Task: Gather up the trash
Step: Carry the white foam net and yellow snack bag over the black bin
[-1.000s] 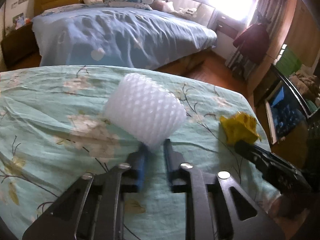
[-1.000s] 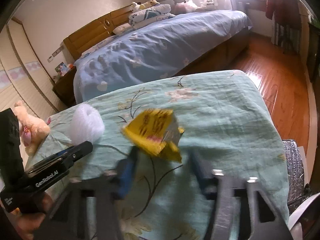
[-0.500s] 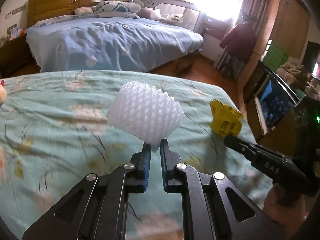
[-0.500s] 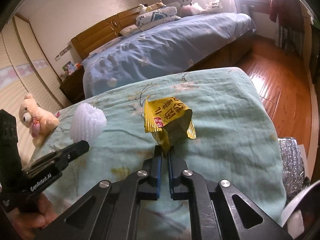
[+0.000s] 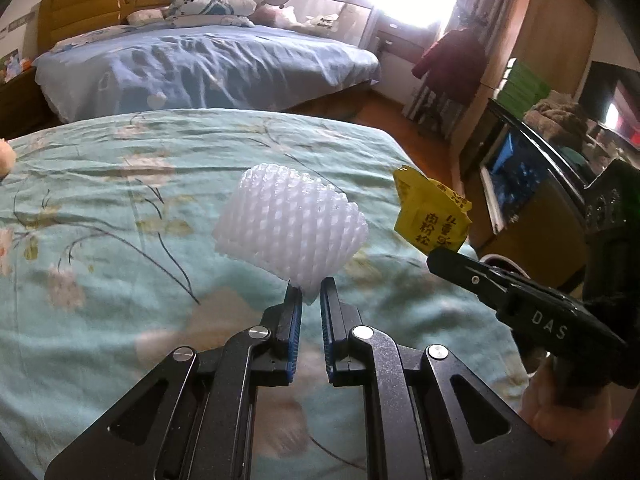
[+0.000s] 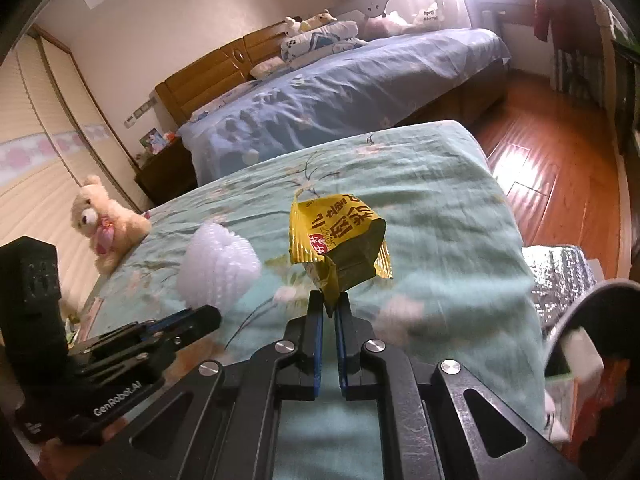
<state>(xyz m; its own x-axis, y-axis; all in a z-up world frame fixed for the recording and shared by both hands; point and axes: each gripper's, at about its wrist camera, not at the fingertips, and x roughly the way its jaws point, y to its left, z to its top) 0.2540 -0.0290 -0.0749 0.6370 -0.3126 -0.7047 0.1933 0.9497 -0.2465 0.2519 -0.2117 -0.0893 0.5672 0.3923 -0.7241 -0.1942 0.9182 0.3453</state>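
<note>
A white foam fruit net (image 5: 292,228) hangs above the green floral bedspread (image 5: 120,208), pinched by its lower edge in my left gripper (image 5: 310,286), which is shut on it. My right gripper (image 6: 330,300) is shut on the bottom corner of a crumpled yellow snack wrapper (image 6: 336,240), lifted clear of the bedspread (image 6: 440,200). In the left wrist view the wrapper (image 5: 432,216) shows at the right, held by the right gripper (image 5: 434,256). The right wrist view shows the foam net (image 6: 218,268) at the left.
A teddy bear (image 6: 104,224) sits at the bedspread's left edge. Behind lies a bed with a blue cover (image 5: 200,64). At the right are wooden floor (image 6: 560,152), a silvery foil bag (image 6: 560,280) and the rim of a dark bin (image 6: 580,304) with cartons.
Both grippers closed on their items and lifted them off the bedspread, pulling back toward the near right. The wrapper and net now hang in the air.
</note>
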